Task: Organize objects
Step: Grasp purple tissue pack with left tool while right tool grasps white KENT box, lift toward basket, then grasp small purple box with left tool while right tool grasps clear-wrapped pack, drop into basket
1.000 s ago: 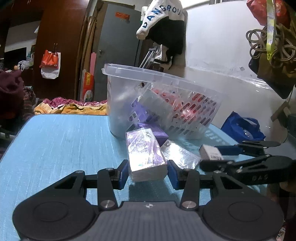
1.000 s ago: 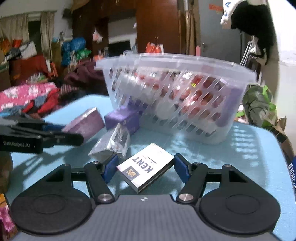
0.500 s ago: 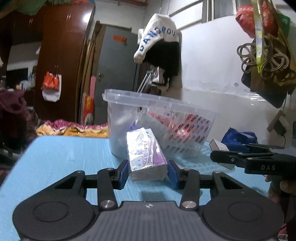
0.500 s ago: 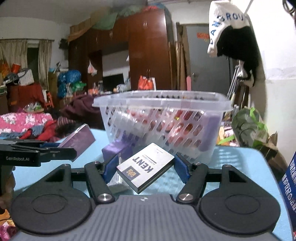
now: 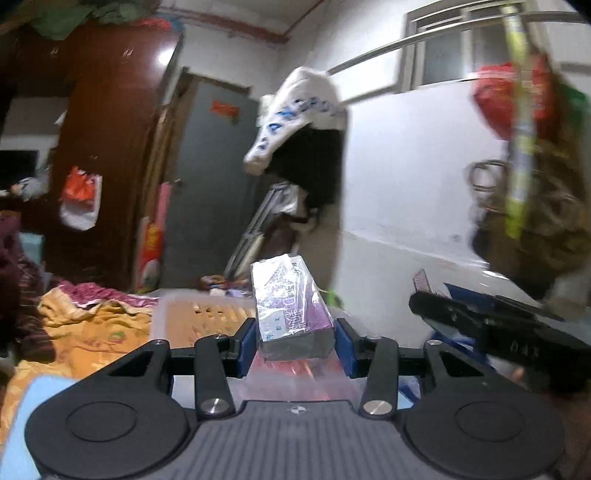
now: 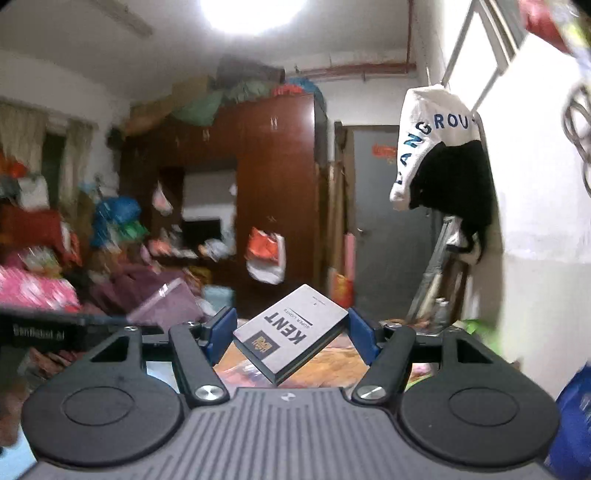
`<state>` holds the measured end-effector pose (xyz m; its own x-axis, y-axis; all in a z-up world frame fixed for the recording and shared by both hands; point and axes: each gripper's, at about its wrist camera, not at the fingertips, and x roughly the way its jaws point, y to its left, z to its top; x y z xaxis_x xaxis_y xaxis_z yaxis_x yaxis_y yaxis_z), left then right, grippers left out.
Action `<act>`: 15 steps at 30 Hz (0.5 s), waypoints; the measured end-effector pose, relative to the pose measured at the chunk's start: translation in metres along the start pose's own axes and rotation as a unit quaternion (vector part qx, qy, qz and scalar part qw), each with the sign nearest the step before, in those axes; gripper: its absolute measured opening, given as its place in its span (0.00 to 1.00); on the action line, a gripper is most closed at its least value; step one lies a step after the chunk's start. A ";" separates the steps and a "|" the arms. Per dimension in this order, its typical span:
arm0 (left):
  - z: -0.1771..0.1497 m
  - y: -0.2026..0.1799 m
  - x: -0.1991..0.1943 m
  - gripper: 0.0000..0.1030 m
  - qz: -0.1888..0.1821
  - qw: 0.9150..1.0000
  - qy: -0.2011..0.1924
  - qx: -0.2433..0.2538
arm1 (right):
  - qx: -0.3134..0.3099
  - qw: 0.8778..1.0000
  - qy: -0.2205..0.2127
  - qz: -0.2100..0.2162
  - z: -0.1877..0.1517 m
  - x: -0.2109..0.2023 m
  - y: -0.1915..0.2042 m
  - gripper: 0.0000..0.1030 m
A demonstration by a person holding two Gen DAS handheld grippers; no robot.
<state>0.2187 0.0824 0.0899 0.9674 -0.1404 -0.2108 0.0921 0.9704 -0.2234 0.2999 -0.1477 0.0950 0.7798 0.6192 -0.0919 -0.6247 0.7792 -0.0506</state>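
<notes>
Aloft: left gripper (image 5: 295, 341) clamps purple pack (image 5: 290, 299); right gripper (image 6: 291, 334) clamps KENT box (image 6: 291, 332).

We see a purple foil-wrapped pack (image 5: 291, 306), tilted upward, pinched between 2 blue pads. The white KENT cigarette box (image 6: 291, 332) sits skewed, likewise clamped.

A ceiling lamp (image 6: 255, 11) blows out to white glare in the right wrist view. The room beyond is dim and warm-toned. Both fisheye views bend strongly at the edges, and motion blur smears the background, most heavily the hanging bags (image 5: 517, 92).
</notes>
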 end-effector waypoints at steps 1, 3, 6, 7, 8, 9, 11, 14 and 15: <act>0.007 0.001 0.014 0.47 0.011 1.000 0.010 -0.001 | 0.003 1.000 0.010 0.001 0.005 0.014 -0.005 0.67; 0.011 0.003 0.037 0.49 0.035 0.999 0.026 0.002 | 0.003 0.999 0.031 0.022 0.008 0.040 -0.013 0.67; 0.008 0.003 0.062 0.77 0.066 0.996 0.047 0.019 | -0.012 0.998 0.057 0.010 -0.002 0.066 -0.011 0.68; 0.006 0.002 0.067 0.79 0.083 0.995 0.055 0.024 | -0.011 0.998 0.062 0.004 -0.006 0.070 -0.009 0.74; 0.005 0.001 0.066 0.79 0.092 0.994 0.057 0.031 | -0.007 0.998 0.068 -0.002 -0.009 0.071 -0.007 0.90; 0.003 0.000 0.062 0.79 0.091 0.994 0.055 0.039 | -0.002 0.997 0.074 -0.008 -0.011 0.066 -0.005 0.96; 0.001 -0.002 0.052 0.79 0.083 0.994 0.052 0.056 | -0.001 0.999 0.047 0.000 -0.012 0.046 -0.003 1.00; -0.009 -0.003 0.022 0.79 0.091 0.994 0.043 0.053 | 0.005 1.000 0.028 0.001 -0.011 0.013 -0.005 1.00; -0.015 -0.004 0.010 0.79 0.083 0.994 0.033 0.059 | 0.017 0.999 0.023 0.015 -0.017 -0.001 -0.005 1.00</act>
<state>0.2243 0.0744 0.0741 0.9544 0.0141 -0.2982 -0.0359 0.9971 -0.0676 0.3014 -0.1535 0.0785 0.7573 0.6381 -0.1388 -0.6458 0.7634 -0.0138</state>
